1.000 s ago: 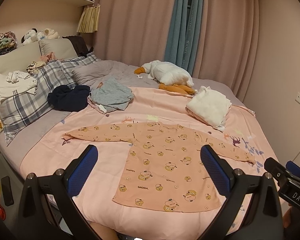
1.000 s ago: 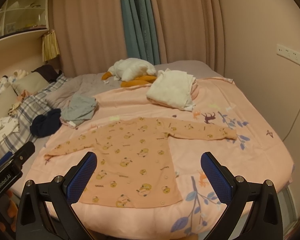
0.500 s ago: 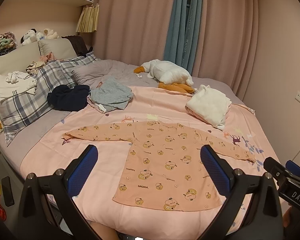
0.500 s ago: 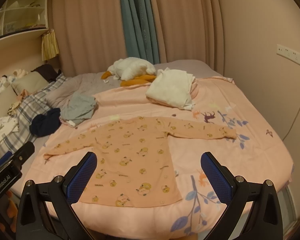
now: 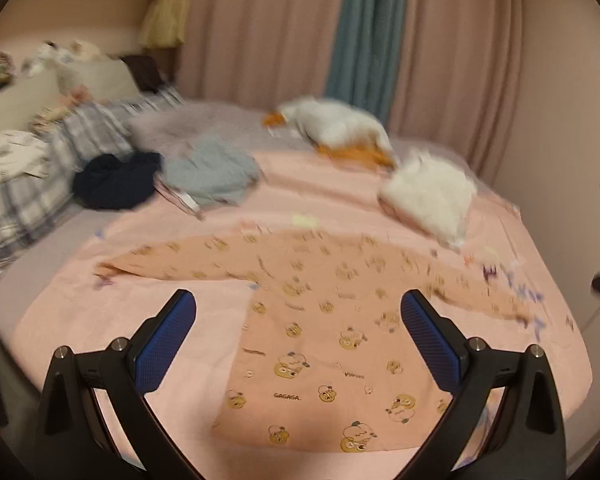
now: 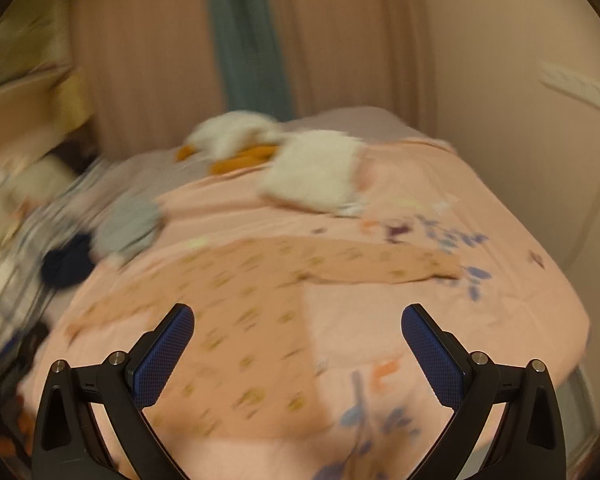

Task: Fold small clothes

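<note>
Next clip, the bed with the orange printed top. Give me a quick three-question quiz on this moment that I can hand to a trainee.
1. True or false: the left gripper is shut on the orange top.
2. Multiple choice: how does the orange top lie on the pink sheet? A) rolled into a ball B) spread flat with both sleeves out to the sides C) folded in half
3. Fill in: between the orange top and the plush duck sits a folded ____ garment.

Key
1. False: both the left gripper and the right gripper are open and hold nothing.
2. B
3. white
</note>
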`<state>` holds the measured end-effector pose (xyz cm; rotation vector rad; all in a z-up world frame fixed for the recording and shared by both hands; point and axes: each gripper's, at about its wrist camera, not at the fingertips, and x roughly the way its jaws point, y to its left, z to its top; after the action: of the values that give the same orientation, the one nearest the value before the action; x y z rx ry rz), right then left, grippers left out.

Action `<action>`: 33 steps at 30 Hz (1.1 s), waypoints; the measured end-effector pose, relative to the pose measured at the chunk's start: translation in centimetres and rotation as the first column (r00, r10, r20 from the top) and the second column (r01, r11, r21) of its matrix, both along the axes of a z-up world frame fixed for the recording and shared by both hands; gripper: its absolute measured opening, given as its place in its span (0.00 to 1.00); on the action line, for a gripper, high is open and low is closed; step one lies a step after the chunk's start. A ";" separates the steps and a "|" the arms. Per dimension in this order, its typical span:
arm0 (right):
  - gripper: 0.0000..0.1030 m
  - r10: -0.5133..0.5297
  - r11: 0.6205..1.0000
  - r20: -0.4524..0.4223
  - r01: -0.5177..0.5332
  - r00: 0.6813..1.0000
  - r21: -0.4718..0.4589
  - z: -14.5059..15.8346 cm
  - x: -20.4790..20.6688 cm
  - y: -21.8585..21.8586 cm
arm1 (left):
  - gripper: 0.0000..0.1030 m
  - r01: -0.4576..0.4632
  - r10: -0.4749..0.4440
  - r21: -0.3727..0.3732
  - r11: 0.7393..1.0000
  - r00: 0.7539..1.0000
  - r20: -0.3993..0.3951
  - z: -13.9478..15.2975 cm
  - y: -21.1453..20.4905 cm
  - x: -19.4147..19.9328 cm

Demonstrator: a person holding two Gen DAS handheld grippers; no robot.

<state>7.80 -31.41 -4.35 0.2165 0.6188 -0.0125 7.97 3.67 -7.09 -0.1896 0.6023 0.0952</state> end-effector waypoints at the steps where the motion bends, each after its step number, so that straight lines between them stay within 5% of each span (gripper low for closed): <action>1: 1.00 -0.035 0.999 -0.020 0.036 0.999 0.012 -0.5 1.2 -1.5 | 0.99 -0.012 0.011 -0.017 1.000 0.999 -0.041 -0.8 0.5 1.3; 7: 1.00 -0.140 0.987 -0.214 0.153 0.967 0.043 -6.8 11.0 -11.2 | 0.99 -0.011 0.006 -0.082 0.997 0.998 -0.059 -4.7 3.6 9.3; 10: 1.00 -0.145 0.982 -0.302 0.175 0.942 0.074 -11.0 14.8 -14.8 | 0.99 -0.037 0.022 -0.101 0.994 0.990 -0.141 -7.9 5.6 13.9; 13: 1.00 -0.169 0.961 -0.370 0.236 0.913 0.143 -14.6 17.2 -18.1 | 0.94 -0.116 0.087 -0.090 0.989 0.956 -0.282 -12.4 8.1 18.2; 18: 0.96 -0.186 0.868 -0.419 0.349 0.889 0.354 -19.0 19.8 -23.3 | 0.89 -0.155 0.023 -0.295 0.943 0.913 -0.407 -18.3 11.6 21.6; 20: 0.86 -0.198 0.811 -0.440 0.398 0.876 0.428 -20.6 20.4 -24.9 | 0.89 -0.169 0.014 -0.333 0.928 0.907 -0.421 -19.7 12.1 22.2; 23: 0.74 -0.218 0.680 -0.504 0.500 0.836 0.536 -24.0 21.0 -26.7 | 0.88 -0.107 -0.017 -0.296 0.949 0.922 -0.387 -19.3 11.1 22.7; 25: 0.74 -0.245 0.641 -0.480 0.512 0.842 0.572 -24.3 20.9 -26.8 | 0.84 -0.064 -0.066 -0.296 0.953 0.909 -0.411 -19.3 10.5 23.6; 27: 0.57 -0.252 0.632 -0.441 0.492 0.861 0.599 -23.8 21.1 -26.6 | 0.68 -0.045 -0.086 -0.291 0.956 0.902 -0.423 -19.2 10.7 24.4; 29: 0.20 -0.253 0.658 -0.468 0.505 0.847 0.558 -23.6 21.8 -26.3 | 0.47 -0.045 -0.089 -0.294 0.955 0.900 -0.428 -19.3 11.1 25.1; 33: 0.11 -0.277 0.694 -0.472 0.514 0.837 0.504 -22.7 22.2 -25.7 | 0.23 -0.064 -0.072 -0.280 0.958 0.891 -0.449 -19.4 11.8 24.7</action>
<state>29.97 -57.12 -27.00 1.0183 0.9269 -0.2916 32.68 15.43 -26.53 -0.4578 1.0896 0.0465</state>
